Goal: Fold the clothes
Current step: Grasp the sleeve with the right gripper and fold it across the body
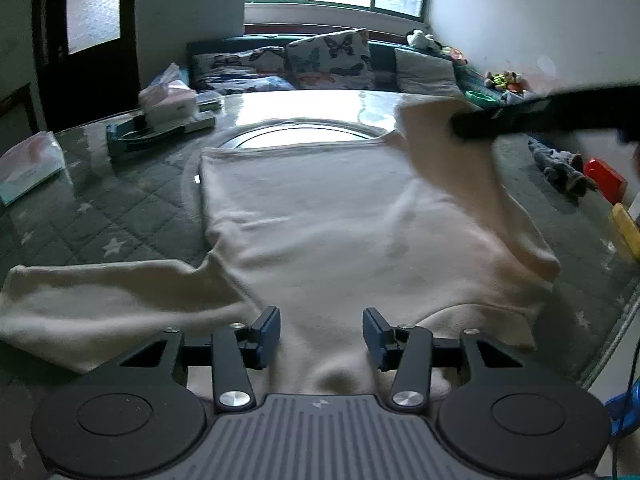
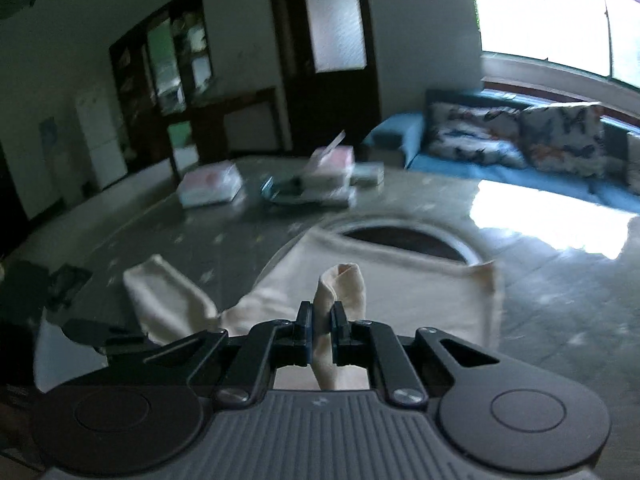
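A cream long-sleeved top lies spread flat, its body running straight away from the left claw, whose parted tips hang just over the near edge of the cloth with nothing pinched between them. The fabric looks soft and fleecy, with light creases. One sleeve lies stretched out flat to that claw's left. The other sleeve is lifted off the body and swung inward over it, its end pinched in the right claw; a folded cuff pokes up past the closed tips. The far hem lies straight, well ahead of both claws.
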